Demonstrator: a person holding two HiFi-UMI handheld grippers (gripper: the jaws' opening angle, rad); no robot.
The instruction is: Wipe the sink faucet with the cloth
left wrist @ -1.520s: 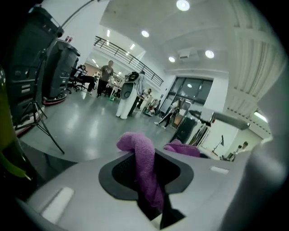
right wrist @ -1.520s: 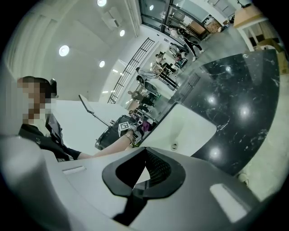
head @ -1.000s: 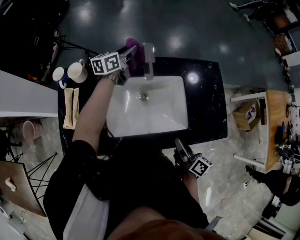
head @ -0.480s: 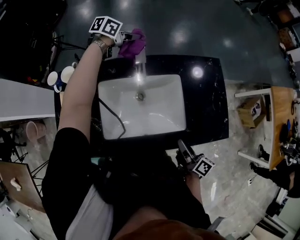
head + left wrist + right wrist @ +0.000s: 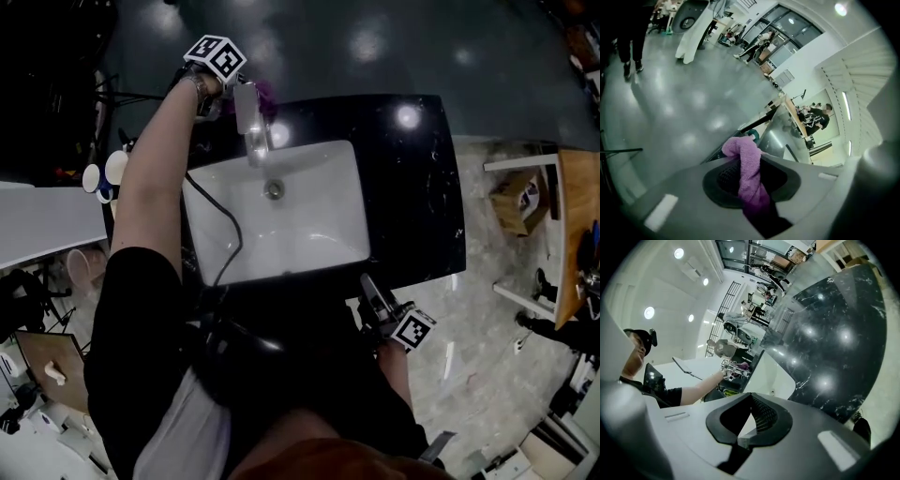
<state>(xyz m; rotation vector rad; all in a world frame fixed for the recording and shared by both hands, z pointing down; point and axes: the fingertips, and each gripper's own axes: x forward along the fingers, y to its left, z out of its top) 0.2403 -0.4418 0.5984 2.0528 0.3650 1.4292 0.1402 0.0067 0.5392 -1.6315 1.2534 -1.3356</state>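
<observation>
The chrome faucet (image 5: 249,127) stands at the back rim of the white sink (image 5: 309,234). My left gripper (image 5: 246,86) reaches over the counter's far edge, just behind the faucet's top. Its jaws are closing on the purple cloth (image 5: 265,94). In the left gripper view the cloth (image 5: 749,180) is pinched between the pads and its free end curls over the tips of the left gripper (image 5: 743,161). Whether the cloth touches the faucet I cannot tell. My right gripper (image 5: 367,281) hangs at the counter's near edge, shut with nothing in it; the right gripper view shows that right gripper (image 5: 752,401) with its pads together.
The sink sits in a black marble counter (image 5: 417,187). Two cups (image 5: 101,172) stand off its left end. A black cable (image 5: 223,239) trails over the basin's left rim. A cardboard box (image 5: 522,202) and a wooden table (image 5: 574,234) are to the right.
My left gripper has carried the cloth from the faucet's left side up and over to behind it, then dipped down there. The right gripper has shifted only a little.
</observation>
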